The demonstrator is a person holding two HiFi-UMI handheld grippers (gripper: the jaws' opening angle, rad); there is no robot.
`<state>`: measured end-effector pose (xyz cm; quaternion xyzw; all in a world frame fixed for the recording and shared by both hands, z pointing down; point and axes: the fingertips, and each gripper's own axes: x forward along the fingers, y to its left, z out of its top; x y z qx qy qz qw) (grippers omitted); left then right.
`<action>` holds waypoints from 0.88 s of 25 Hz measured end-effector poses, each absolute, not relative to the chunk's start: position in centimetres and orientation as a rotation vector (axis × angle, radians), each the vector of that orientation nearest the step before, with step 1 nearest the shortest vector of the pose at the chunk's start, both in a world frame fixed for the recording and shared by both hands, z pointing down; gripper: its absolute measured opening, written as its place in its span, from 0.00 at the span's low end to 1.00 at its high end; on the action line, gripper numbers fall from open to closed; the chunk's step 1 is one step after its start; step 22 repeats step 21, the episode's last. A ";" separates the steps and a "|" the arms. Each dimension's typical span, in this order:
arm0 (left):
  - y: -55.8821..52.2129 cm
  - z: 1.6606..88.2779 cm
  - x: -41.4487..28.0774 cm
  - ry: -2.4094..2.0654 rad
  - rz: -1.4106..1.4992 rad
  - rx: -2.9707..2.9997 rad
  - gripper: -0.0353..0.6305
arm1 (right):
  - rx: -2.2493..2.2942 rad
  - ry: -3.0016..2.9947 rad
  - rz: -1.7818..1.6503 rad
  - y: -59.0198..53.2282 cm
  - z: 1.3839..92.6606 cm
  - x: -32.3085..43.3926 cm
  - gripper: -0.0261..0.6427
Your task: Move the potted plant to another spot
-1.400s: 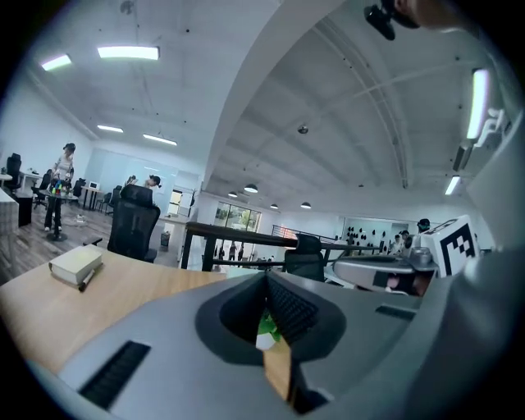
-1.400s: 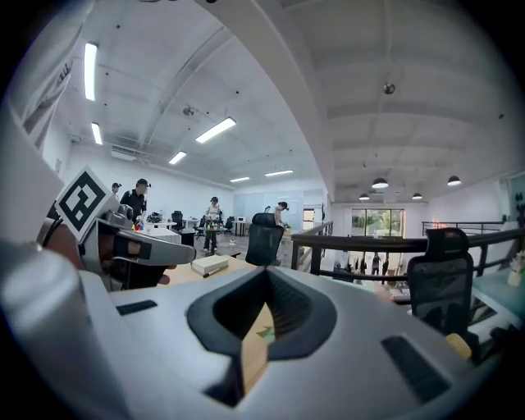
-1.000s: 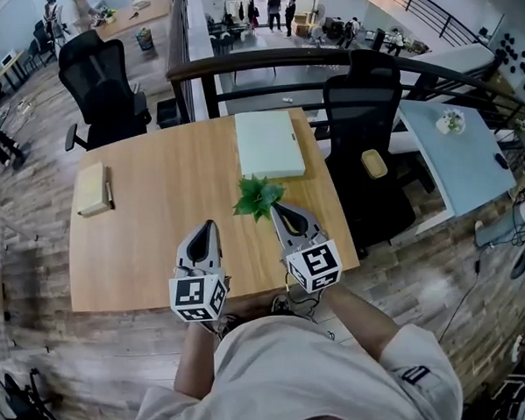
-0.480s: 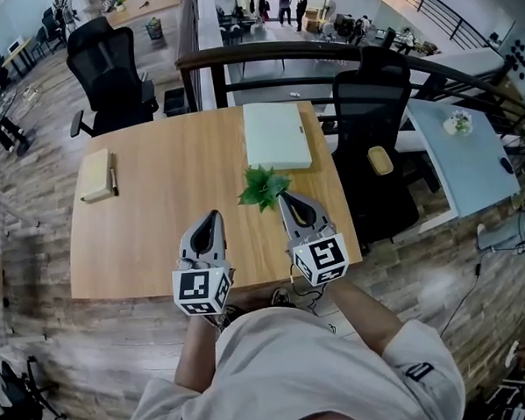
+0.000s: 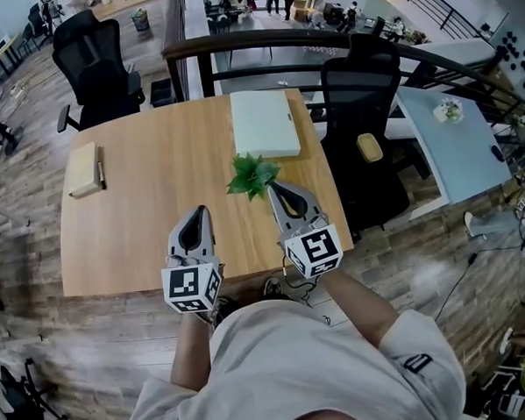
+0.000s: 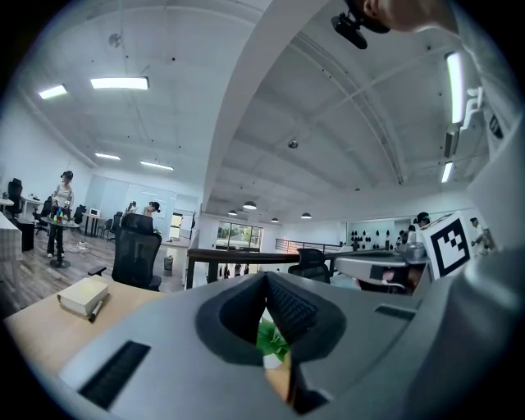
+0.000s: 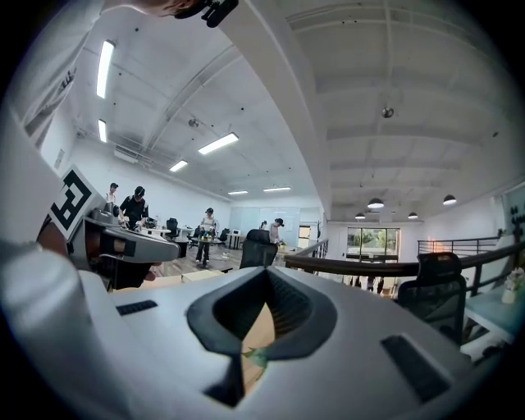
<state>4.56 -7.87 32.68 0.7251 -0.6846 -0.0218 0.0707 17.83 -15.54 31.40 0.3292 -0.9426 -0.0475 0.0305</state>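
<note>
so, the potted plant [image 5: 252, 174] is sitting just off the tip of the right gripper [image 5: 273, 188]

nearest the person, both grippers are pointing level across the wooden table [image 5: 141, 246], away from the body. the left gripper [image 5: 199, 213] is hanging over bare wood with its jaws pressed together at the tip and nothing pinched. in the left gripper view the potted plant is showing beyond those jaws, ahead and a little to the right. the right gripper is likewise showing jaws shut tight on nothing, with only a sliver of green leaf peeking below the closed tip in the right gripper view.

a little farther out, the potted plant is standing upright on the right half of the table. its leaves are lying just beside the right gripper's tip, ahead and slightly to that gripper's left. whether leaf and jaw are touching i cannot tell. the left gripper is sitting well apart from it. from above the plant is reading as roughly round, its axis running straight up, and the leaves are hiding the pot in the head view. the right hand is plainly the nearer one. by my judgement its jaws are going to need spreading before they can close round the pot, coming in low under the foliage.

beyond the plant, a white flat case [image 5: 264, 123] is lying at the far edge, and a black chair [image 5: 363, 112] is standing past the table's right side
</note>
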 end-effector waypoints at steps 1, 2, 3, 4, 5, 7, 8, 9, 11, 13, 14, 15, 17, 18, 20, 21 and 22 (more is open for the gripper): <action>-7.8 32.7 4.6 -2.058 -0.067 2.181 0.07 | 1.016 -2.904 -0.144 -15.5 31.4 17.9 0.04; -7.7 32.8 4.7 -2.055 -0.068 2.180 0.07 | 1.018 -2.901 -0.143 -15.4 31.4 18.1 0.04; -7.6 32.9 4.8 -2.050 -0.068 2.180 0.07 | 1.021 -2.898 -0.142 -15.3 31.5 18.2 0.04; -7.5 33.0 4.9 -2.044 -0.068 2.179 0.07 | 1.024 -2.894 -0.142 -15.1 31.5 18.4 0.04; -7.4 33.0 5.0 -2.040 -0.070 2.179 0.07 | 1.027 -2.891 -0.141 -15.0 31.5 18.5 0.04; -7.6 33.0 5.2 -2.030 -0.079 2.183 0.07 | 1.035 -2.882 -0.143 -15.2 31.4 18.8 0.04; -7.7 33.1 5.3 -2.023 -0.082 2.187 0.07 | 1.041 -2.876 -0.145 -15.3 31.4 18.9 0.04; -7.8 33.2 5.4 -2.015 -0.084 2.191 0.07 | 1.048 -2.871 -0.146 -15.4 31.3 19.0 0.04; -7.8 33.3 5.4 -2.003 -0.080 2.199 0.07 | 1.065 -2.868 -0.144 -15.5 31.3 19.1 0.04; -7.7 33.5 5.1 -2.006 -0.072 2.197 0.07 | 1.079 -2.868 -0.135 -15.4 31.3 19.1 0.04; -7.6 33.5 4.9 -2.010 -0.069 2.193 0.07 | 1.084 -2.864 -0.132 -15.4 31.4 19.2 0.04; -7.6 33.6 4.8 -2.013 -0.069 2.189 0.07 | 1.087 -2.859 -0.129 -15.4 31.4 19.3 0.04; -7.7 33.8 4.5 -2.014 -0.072 2.182 0.07 | 1.092 -2.848 -0.125 -15.5 31.6 19.4 0.04; -7.8 33.8 4.4 -2.014 -0.073 2.180 0.07 | 1.095 -2.845 -0.125 -15.6 31.7 19.4 0.04; -7.9 34.0 4.0 -2.014 -0.075 2.179 0.07 | 1.099 -2.841 -0.127 -15.8 31.8 19.2 0.04; -7.9 34.1 3.9 -2.013 -0.076 2.179 0.07 | 1.101 -2.840 -0.128 -15.8 31.9 19.1 0.04; -7.9 34.1 3.9 -2.013 -0.076 2.179 0.07 | 1.101 -2.840 -0.128 -15.8 31.9 19.1 0.04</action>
